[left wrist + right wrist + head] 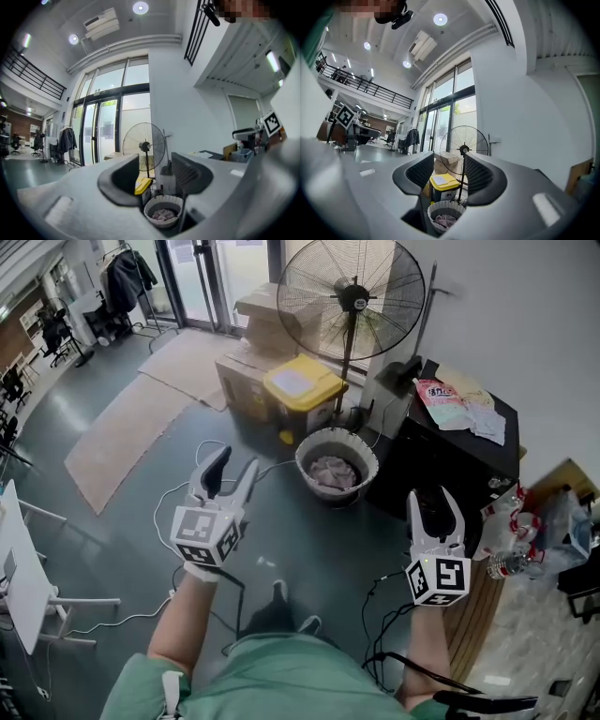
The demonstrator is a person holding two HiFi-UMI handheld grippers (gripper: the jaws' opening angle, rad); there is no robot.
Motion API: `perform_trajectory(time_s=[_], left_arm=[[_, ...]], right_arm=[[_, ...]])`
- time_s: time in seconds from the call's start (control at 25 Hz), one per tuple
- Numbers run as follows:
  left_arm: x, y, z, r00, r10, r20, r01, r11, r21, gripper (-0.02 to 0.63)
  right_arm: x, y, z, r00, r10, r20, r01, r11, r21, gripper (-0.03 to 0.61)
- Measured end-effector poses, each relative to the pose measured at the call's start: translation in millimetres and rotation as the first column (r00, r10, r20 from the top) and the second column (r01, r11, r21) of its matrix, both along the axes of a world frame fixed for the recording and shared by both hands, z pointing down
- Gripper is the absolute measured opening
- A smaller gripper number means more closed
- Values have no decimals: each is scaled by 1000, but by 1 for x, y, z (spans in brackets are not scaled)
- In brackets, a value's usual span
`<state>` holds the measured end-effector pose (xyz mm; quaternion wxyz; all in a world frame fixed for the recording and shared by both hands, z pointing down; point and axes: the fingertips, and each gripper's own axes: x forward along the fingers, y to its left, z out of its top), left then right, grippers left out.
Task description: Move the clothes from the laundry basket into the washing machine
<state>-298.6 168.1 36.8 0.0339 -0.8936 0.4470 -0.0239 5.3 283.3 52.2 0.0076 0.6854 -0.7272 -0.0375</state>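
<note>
A white laundry basket point(367, 452) stands on the floor ahead, with pinkish clothes point(333, 472) in it. Right of it is a black box-shaped unit point(450, 460), possibly the washing machine. My left gripper point(235, 466) is held level, short and left of the basket, open and empty. My right gripper point(433, 497) hangs in front of the black unit, also open with nothing between its fingers. In the left gripper view the basket point(163, 202) with clothes point(162, 215) shows below the gripper point(154, 174). The right gripper view shows the basket point(445, 207) under the gripper point(449, 174).
A tall standing fan point(352, 296) rises behind the basket. A yellow-lidded bin point(302, 385) and cardboard boxes point(267, 320) sit beside it. Cables point(178, 498) trail over the floor. Packets point(441, 395) lie on the black unit; bottles point(511, 563) stand at the right.
</note>
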Motion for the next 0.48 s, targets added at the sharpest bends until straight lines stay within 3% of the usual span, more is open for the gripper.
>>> perform_trajectory(time_s=[0.24,0.48], left_arm=[[9,-39,7,1000,0,-5,0,1000,-4,216],[25,-108,22,999,28,-31,-29,999,-32,216]], right_arm=[[6,-33,6,1000,-6,-10,6,1000,-17,189],[14,-92,19,999,2,-53,-6,997,-71,189]])
